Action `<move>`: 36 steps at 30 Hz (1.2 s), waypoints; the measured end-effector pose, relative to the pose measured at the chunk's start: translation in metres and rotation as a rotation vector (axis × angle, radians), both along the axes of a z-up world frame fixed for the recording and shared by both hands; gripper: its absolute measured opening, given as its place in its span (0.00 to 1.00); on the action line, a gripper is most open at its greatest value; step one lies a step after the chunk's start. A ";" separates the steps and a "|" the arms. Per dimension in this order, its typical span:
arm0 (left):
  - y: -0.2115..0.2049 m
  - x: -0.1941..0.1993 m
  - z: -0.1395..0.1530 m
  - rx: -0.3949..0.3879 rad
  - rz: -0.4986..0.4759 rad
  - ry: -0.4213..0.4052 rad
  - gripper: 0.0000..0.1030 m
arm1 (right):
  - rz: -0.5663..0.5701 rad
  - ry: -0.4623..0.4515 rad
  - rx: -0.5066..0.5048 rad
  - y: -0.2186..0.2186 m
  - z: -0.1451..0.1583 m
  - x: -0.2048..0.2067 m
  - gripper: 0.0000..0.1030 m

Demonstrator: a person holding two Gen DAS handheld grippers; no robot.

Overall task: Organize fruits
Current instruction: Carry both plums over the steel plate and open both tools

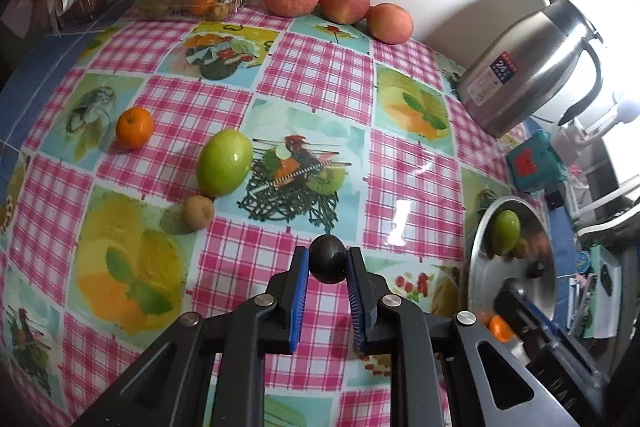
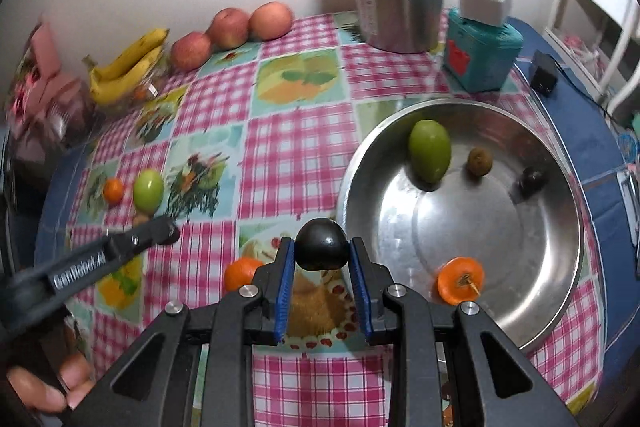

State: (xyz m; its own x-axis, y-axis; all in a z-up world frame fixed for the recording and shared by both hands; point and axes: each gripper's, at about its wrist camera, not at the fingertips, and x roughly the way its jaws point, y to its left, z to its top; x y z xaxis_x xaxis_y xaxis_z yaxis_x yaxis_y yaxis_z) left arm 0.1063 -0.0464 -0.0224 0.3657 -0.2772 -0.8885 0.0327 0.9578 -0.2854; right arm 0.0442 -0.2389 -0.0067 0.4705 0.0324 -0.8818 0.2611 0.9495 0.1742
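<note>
**Two dark plums going to the big bowl**

While both tongs are squeezing a small dark fruit each, the next job, I think, is getting them into the silver bowl (image 2: 560, 187) without a bump.

The right tongs (image 2: 322, 253) are pinching a dark plum (image 2: 322, 245) tight between the blue pads, hanging over the bench (image 2: 288, 155) just beside the bowl's near rim. The left tongs (image 1: 328, 263) are gripping another dark plum (image 1: 328, 259) the same way, well away from the bowl, over the pink checked cloth.

The bowl is already holding a green fruit (image 2: 430, 151), a small brown one (image 2: 479, 159), a dark one (image 2: 532, 179) and an orange one with its stalk up (image 2: 460, 279).

To do this well, I am thinking the right tongs should be going over the rim first and low down before letting go. A round plum dropped from high will be rolling and knocking the others. Aim for the bare middle of the bowl. The left tongs should be waiting their turn, so the two are not bumping.

Squeeze gently; soft fruit can bruise.

More fruit is waiting on the bench: a mandarin (image 1: 135, 128), a green fruit (image 1: 225, 163) and a little brown one (image 1: 199, 212) close together, and another mandarin (image 2: 242, 273) just left of the right tongs.
</note>
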 end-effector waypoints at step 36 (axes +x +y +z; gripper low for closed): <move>-0.169 -0.019 0.002 0.146 -0.362 -0.025 0.34 | -0.331 0.132 0.008 -0.135 -0.017 -0.020 0.39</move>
